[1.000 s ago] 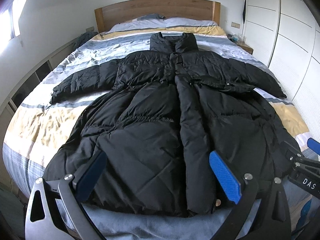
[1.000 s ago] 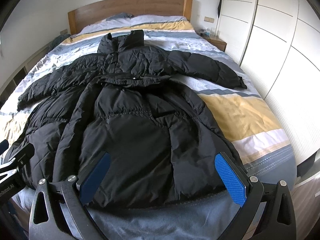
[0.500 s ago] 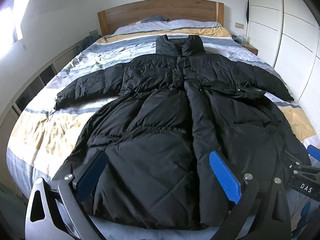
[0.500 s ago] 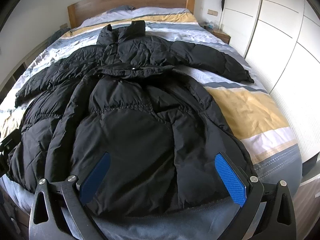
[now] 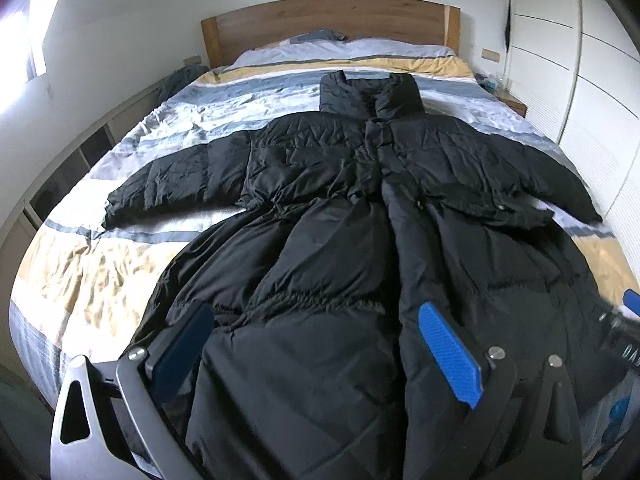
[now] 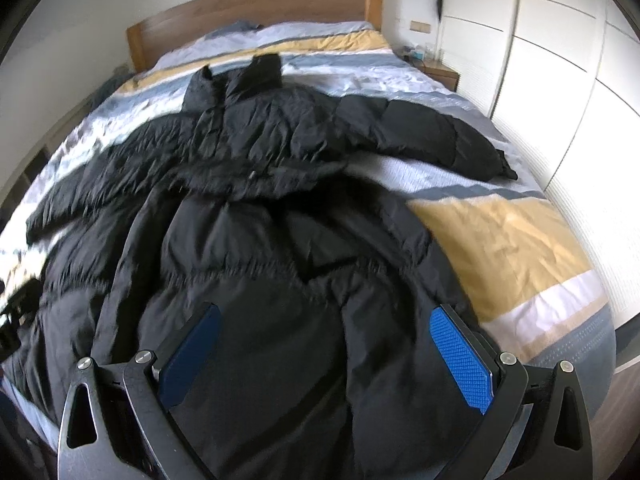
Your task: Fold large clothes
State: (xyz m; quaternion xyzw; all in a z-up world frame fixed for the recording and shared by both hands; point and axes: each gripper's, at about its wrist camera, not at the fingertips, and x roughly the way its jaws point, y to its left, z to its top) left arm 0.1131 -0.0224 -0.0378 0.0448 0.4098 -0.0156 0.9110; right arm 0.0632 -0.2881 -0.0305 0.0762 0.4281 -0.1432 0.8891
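Left wrist: coat (image 5: 320, 264) covers bed (image 5: 80, 272); headboard (image 5: 328, 24), wardrobe (image 5: 592, 80) behind

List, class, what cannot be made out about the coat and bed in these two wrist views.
- Coat hem: left wrist view, covered by the left gripper.
- Left sleeve cuff: right wrist view, motion blur.
- Nightstand items: too small.
- Whether the open jaws touch fabric: unclear.
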